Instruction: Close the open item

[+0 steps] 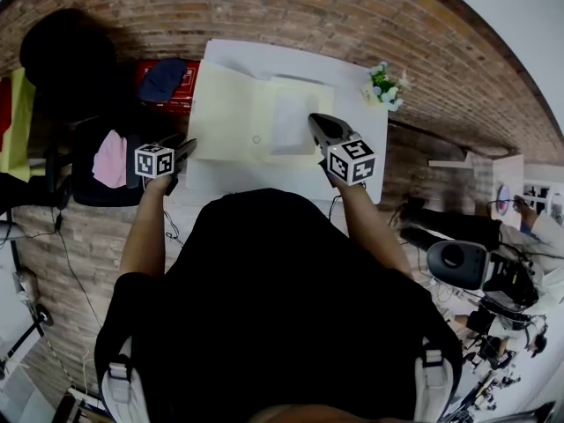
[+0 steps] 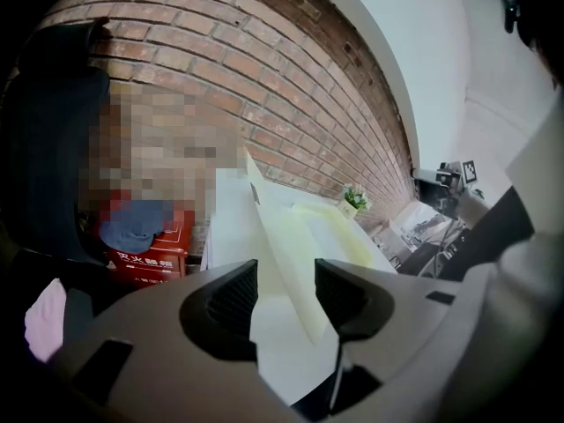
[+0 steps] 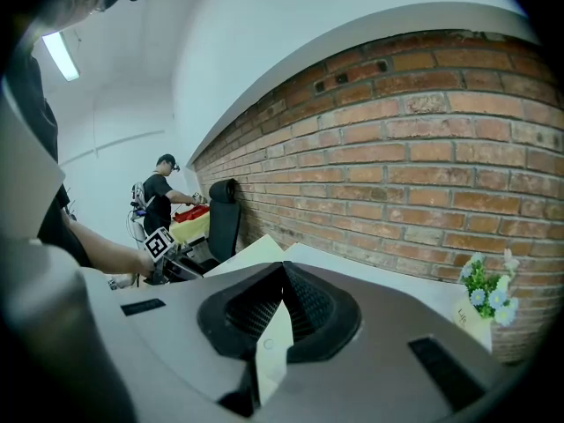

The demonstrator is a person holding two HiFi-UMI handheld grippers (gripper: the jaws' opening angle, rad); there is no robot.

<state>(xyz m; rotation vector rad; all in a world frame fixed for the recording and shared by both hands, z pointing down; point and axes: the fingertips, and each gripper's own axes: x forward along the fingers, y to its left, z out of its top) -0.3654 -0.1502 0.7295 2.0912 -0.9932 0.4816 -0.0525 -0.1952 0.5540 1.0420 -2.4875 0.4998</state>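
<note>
A pale yellow paper folder (image 1: 256, 117) lies open on the white table (image 1: 352, 161), with a white sheet (image 1: 289, 122) on its inner face. My right gripper (image 1: 315, 123) is at the folder's right part and is shut on a thin yellow flap (image 3: 275, 342) that sticks out between its pads. My left gripper (image 1: 183, 152) hovers at the folder's near left corner with its jaws open. In the left gripper view the folder's raised left flap (image 2: 282, 254) stands on edge in the gap of the left gripper (image 2: 286, 302); the pads do not press it.
A small pot of flowers (image 1: 383, 86) sits at the table's far right corner. Left of the table are a red box with a blue cap (image 1: 163, 82) and a black chair with a pink cloth (image 1: 110, 161). Camera gear (image 1: 458, 263) lies at the right. A person (image 3: 163, 201) stands far off.
</note>
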